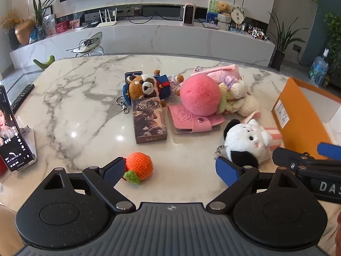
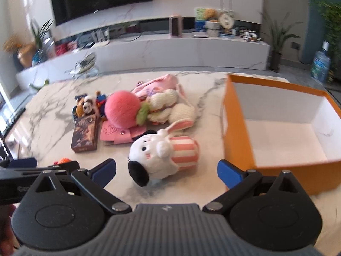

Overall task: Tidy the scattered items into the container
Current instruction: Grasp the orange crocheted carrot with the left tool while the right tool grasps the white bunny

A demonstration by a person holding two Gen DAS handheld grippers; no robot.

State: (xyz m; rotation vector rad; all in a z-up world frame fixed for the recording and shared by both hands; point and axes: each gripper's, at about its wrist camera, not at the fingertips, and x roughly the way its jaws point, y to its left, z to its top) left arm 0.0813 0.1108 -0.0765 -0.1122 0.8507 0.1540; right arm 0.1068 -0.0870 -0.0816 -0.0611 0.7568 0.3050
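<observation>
orange cardboard box w/ white inside [image 2: 283, 128] sits open on white marble table [image 2: 53, 111], right side, nothing seen in it. scattered items lie left of it: white plush dog w/ pink-striped body [image 2: 164, 155] just beside box wall; pink fluffy ball [image 2: 122, 108] on pink snap wallet [image 2: 116, 134]; cream crochet doll [image 2: 168, 106] behind; brown printed card box [image 2: 85, 135]; raccoon plush in blue outfit [image 2: 87, 105]. orange crochet fruit w/ green leaf [image 1: 138, 166] touching left gripper's [image 1: 170, 170] left finger. left gripper wide apart, holding nothing. right gripper [image 2: 166, 170] also wide, plush dog between fingers, no contact seen.
</observation>
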